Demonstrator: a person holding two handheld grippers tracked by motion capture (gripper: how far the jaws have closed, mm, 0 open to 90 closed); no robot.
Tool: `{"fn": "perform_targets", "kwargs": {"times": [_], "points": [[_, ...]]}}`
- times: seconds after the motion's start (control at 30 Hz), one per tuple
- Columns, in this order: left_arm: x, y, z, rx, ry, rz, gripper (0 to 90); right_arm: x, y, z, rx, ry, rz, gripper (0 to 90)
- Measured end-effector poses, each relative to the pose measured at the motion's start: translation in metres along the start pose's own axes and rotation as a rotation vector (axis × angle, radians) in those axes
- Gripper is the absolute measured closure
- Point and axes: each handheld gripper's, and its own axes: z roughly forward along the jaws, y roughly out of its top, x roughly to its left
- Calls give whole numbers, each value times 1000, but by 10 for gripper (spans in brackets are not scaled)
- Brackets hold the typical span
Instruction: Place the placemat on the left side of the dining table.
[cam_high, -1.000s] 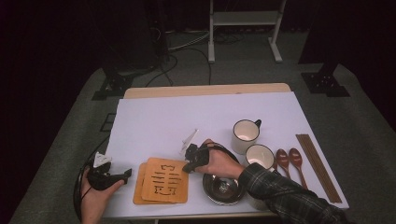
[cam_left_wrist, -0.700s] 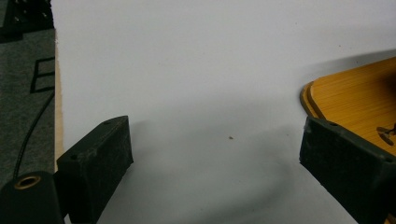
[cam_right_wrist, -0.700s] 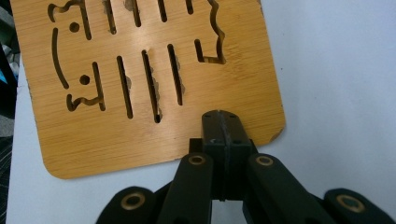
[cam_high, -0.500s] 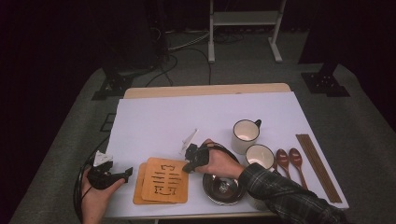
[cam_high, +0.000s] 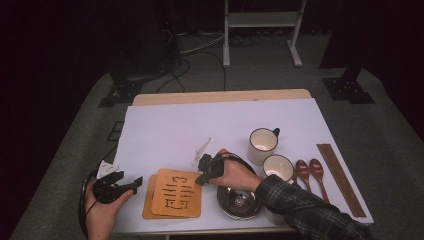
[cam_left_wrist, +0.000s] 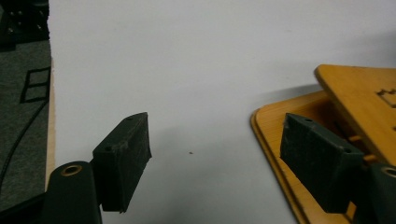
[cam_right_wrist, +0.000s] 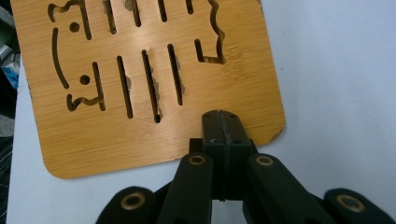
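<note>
We work at a wooden table (cam_high: 220, 96) covered by a white sheet (cam_high: 200, 125), standing on grey carpet (cam_high: 390, 130) in a dark room, with a white metal frame (cam_high: 260, 20) and loose cables (cam_high: 192, 47) on the floor beyond it. Near the front edge lie two bamboo trivets stacked askew: the upper trivet (cam_high: 176, 192), cut with slots, rests tilted on the lower trivet (cam_high: 148, 200). Our right gripper (cam_high: 204, 174) has its jaws pressed together on the upper trivet's edge, as the right gripper view shows (cam_right_wrist: 223, 128). Our left gripper (cam_high: 131, 181) sits just left of the stack; its jaws have just been closing yet stand apart, with bare sheet between them and one pad over the lower trivet's corner (cam_left_wrist: 275, 126). To the right of the trivets we see a steel bowl (cam_high: 239, 202), two white mugs (cam_high: 262, 145), two brown spoons (cam_high: 310, 170) and chopsticks (cam_high: 340, 177).
</note>
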Motion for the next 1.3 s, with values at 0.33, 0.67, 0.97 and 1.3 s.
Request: {"fn": "perform_targets", "kwargs": {"times": [0.33,0.67,0.97,1.3], "points": [[-15,6,-6,-23,-51,3,309,1,0,0,-1,-2,-2,895],[-30,10,-7,-34,-131,-6,360,1,0,0,-2,-5,-4,895],[-42,9,0,-20,-173,2,366,1,0,0,-1,-4,-6,895],[-52,7,11,11,-203,12,347,1,0,0,1,-4,-10,895]]}}
